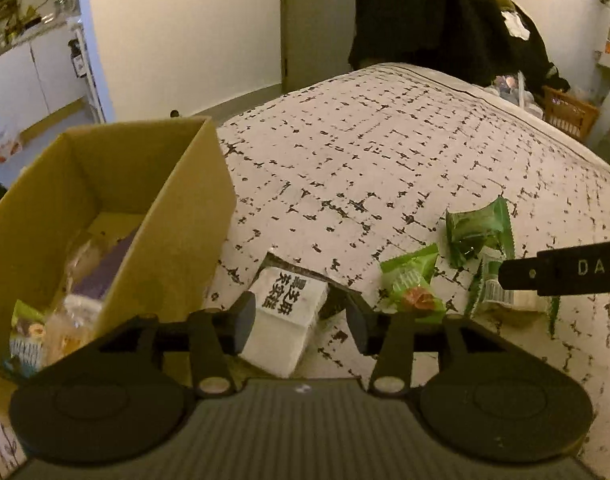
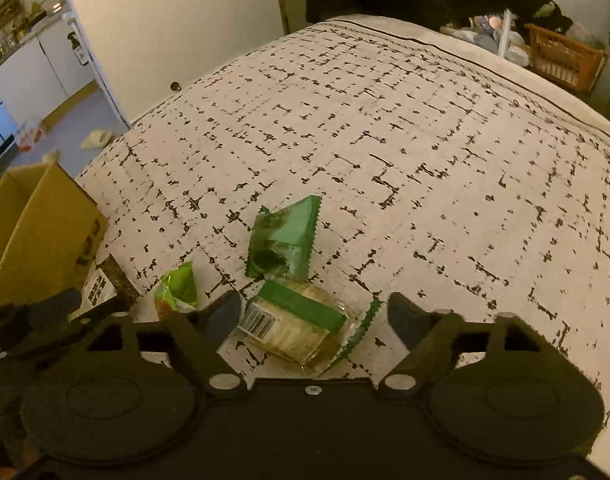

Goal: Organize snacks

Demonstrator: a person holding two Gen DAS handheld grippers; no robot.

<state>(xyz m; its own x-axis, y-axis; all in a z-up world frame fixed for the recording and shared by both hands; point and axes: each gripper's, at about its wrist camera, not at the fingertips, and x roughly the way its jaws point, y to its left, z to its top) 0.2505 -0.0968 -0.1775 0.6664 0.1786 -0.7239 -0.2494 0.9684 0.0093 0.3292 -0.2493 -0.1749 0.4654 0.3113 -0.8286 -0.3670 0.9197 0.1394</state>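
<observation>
**At the near edge of the bed: each claw parted over its own packet**

Left wrist view. At the near edge of the patterned bedspread [image 1: 385,152], the left gripper [image 1: 301,318] stands partly open over a white packet with black print [image 1: 283,320]. The packet lies between the pads; its left side sits against or right beside the left pad, I cannot tell which, and a clear gap remains on the right, so nothing is clamped. Its long axis runs away from the claw, tilted slightly right. The cardboard box [image 1: 177,208], already holding several snacks, stands immediately left, touching or nearly touching the packet's corner. Two green packets lie to the right, nearer the other arm.

Right wrist view. The right gripper [image 2: 315,314] is wide open, straddling a clear packet with green band and barcode [image 2: 293,324]. Neither pad touches it. Its long axis lies roughly across the jaw gap, angled down to the right. A dark green packet [image 2: 283,236] sits just beyond; a light green packet [image 2: 177,290] lies to the left.

Judgement: left hand is nearer the box; white packet is its natural pick.
</observation>
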